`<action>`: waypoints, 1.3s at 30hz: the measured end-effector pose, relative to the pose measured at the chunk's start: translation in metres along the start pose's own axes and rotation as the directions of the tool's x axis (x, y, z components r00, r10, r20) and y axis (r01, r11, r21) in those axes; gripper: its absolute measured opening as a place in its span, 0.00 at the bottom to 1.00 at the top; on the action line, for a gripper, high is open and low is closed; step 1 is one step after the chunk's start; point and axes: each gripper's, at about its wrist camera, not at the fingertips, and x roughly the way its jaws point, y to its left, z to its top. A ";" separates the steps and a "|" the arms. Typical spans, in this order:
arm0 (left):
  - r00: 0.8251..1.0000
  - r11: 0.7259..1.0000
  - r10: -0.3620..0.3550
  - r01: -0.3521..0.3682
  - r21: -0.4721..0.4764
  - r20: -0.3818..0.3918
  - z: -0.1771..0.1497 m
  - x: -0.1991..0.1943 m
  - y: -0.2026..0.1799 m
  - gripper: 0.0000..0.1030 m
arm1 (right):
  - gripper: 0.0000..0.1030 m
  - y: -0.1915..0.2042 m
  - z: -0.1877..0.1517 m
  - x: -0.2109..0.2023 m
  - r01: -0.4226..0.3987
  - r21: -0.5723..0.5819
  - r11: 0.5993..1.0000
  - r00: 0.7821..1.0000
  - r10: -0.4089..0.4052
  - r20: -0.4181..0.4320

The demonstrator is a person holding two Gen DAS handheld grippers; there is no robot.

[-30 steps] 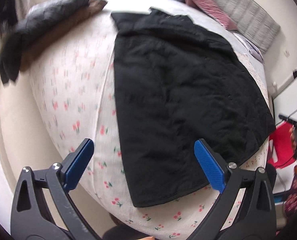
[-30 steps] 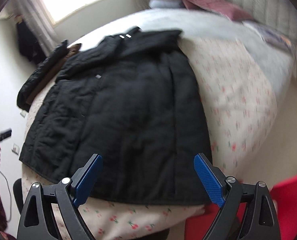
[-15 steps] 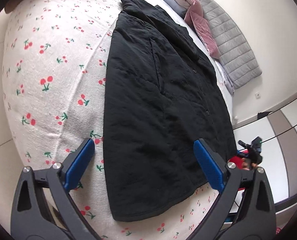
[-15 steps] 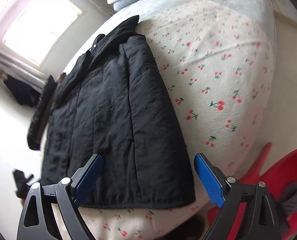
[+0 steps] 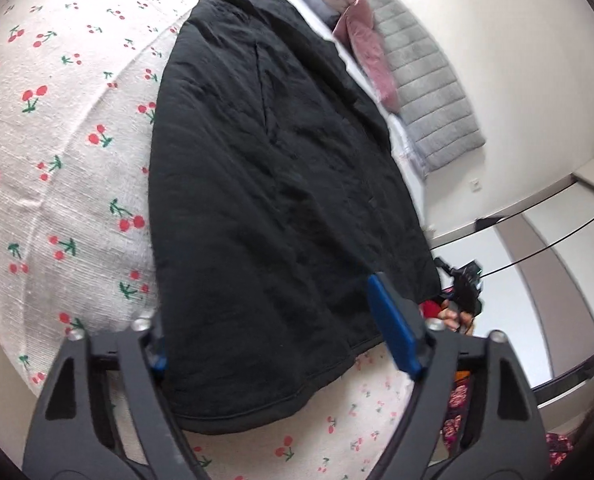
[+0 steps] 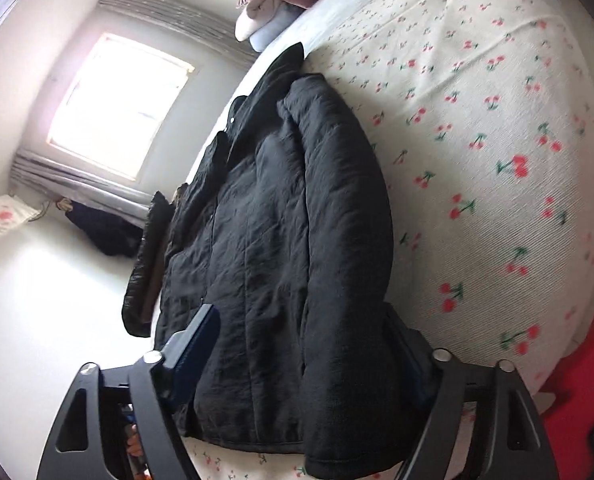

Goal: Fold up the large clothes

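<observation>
The black coat [image 5: 265, 184] lies flat on the cherry-print bed [image 5: 57, 152], its long axis running from the collar at the far end to the hem nearest both hands. Each hand has one bottom corner: the left gripper [image 5: 285, 332] straddles the hem corner on its side and the right gripper [image 6: 309, 356] the other, so neither is nearer. Both sets of fingers [image 5: 393, 332] are closing with coat fabric between them, not yet visibly pinched.
</observation>
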 end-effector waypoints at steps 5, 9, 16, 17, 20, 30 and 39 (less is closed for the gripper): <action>0.996 0.995 0.094 -0.094 -0.023 0.002 -0.002 0.004 -0.003 0.23 | 0.52 0.010 -0.003 0.011 0.110 -0.046 0.993 0.994 -0.110 0.003; 0.996 0.996 0.064 -0.060 -0.065 0.059 -0.008 -0.001 -0.005 0.15 | 0.17 0.029 -0.010 0.001 0.163 -0.081 0.983 0.985 -0.157 0.074; 0.980 0.999 0.002 0.005 -0.037 0.199 -0.014 -0.036 -0.036 0.10 | 0.11 0.090 -0.021 -0.027 0.110 -0.182 0.977 0.980 -0.077 0.181; 0.974 0.999 -0.028 0.034 -0.021 0.225 -0.016 -0.046 -0.044 0.10 | 0.11 0.100 -0.024 -0.034 0.079 -0.191 0.978 0.981 -0.042 0.189; 0.957 0.997 -0.077 0.068 0.043 0.279 -0.022 -0.065 -0.065 0.10 | 0.11 0.121 -0.031 -0.056 0.010 -0.222 0.975 0.975 0.040 0.218; 0.881 0.982 -0.153 0.084 0.171 0.449 -0.070 -0.179 -0.105 0.10 | 0.11 0.155 -0.061 -0.164 -0.149 -0.255 0.956 0.914 0.231 0.334; 0.859 0.978 -0.150 0.058 0.198 0.490 -0.096 -0.213 -0.112 0.11 | 0.11 0.175 -0.094 -0.214 -0.102 -0.318 0.943 0.892 0.228 0.390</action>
